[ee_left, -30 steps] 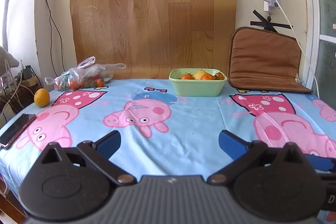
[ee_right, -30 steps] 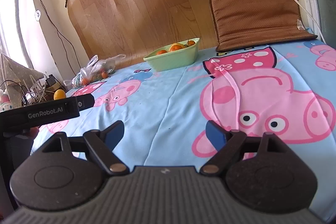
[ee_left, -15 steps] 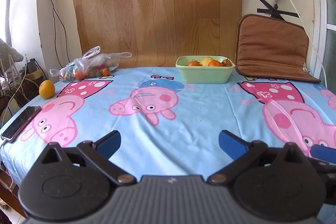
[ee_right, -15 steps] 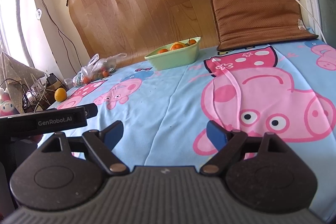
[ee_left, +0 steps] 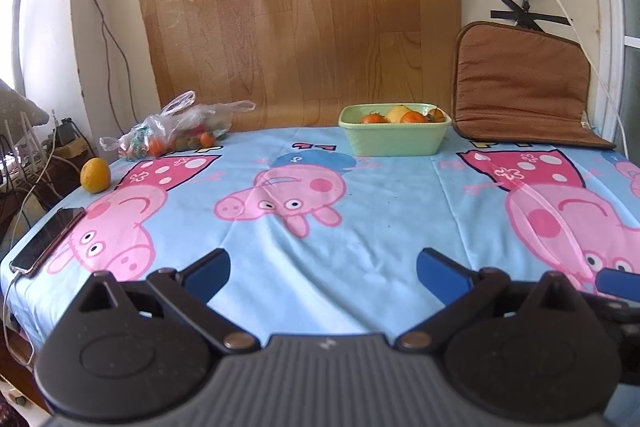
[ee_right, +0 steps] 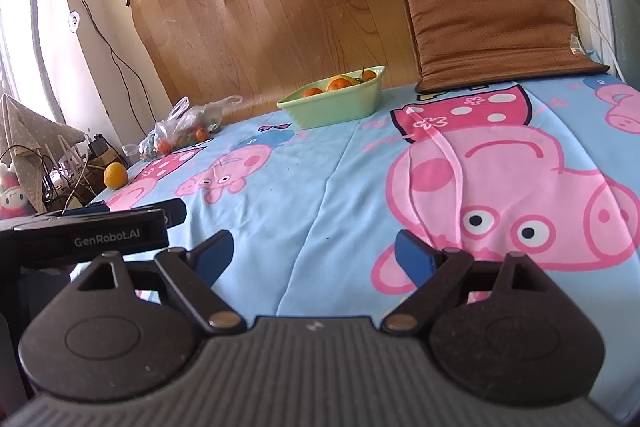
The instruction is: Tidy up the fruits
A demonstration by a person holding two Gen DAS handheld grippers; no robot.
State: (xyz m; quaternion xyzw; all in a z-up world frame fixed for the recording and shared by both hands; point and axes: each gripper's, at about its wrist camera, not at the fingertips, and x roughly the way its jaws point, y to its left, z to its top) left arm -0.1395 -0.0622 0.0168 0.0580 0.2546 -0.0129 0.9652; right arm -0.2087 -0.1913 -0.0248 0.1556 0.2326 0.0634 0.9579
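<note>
A pale green bowl (ee_left: 394, 141) (ee_right: 336, 103) with several oranges and a yellow fruit stands at the back of the table. A clear plastic bag (ee_left: 176, 135) (ee_right: 184, 129) holding small fruits lies at the back left. One loose orange (ee_left: 95, 175) (ee_right: 115, 175) rests near the left edge. My left gripper (ee_left: 322, 273) hovers open over the near edge, empty. My right gripper (ee_right: 314, 255) is open and empty too, low over the cloth. The left gripper's body (ee_right: 84, 231) shows at the left in the right wrist view.
A cartoon-pig tablecloth (ee_left: 384, 211) covers the table. A phone (ee_left: 48, 241) with a cable lies at the left edge. A brown cushion (ee_left: 520, 87) leans against the wall at back right, a wood-pattern sheet (ee_left: 300, 19) behind the bowl. Cables and clutter sit left of the table.
Both grippers have drawn back a little toward the near edge; the left view has tilted down and shows more of the table. Fruits, bag and bowl have not moved.
</note>
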